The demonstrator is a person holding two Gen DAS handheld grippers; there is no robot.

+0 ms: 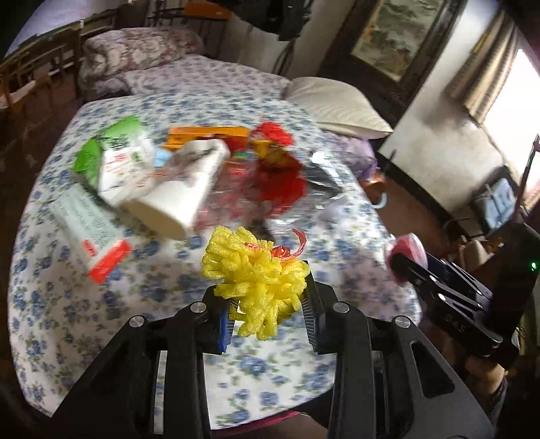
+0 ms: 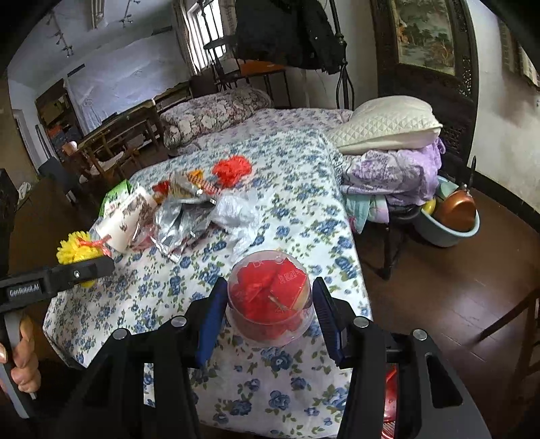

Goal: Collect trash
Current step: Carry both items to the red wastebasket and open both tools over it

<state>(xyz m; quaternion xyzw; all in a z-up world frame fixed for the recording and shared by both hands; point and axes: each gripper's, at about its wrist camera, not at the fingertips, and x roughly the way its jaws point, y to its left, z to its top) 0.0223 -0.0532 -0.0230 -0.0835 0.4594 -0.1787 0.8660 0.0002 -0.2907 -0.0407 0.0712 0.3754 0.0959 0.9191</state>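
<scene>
- home, lived-in bedroom
- bed [image 2: 297,121] with floral sheet, patterned pillow [image 2: 216,113], white quilted pillow [image 2: 388,125]
- folded bedding [image 2: 395,175] stacked beside
- framed painting [image 2: 425,32], curtained window [image 1: 486,64], wooden chairs [image 1: 37,67], dark wood floor [image 2: 438,280]

Each black plastic left tool [image 1: 268,312] and black plastic right tool [image 2: 270,319] had two thick arms with round silver screws and blue ribbed pads. The left tool's side carried white letters, and its handle was grey.
</scene>
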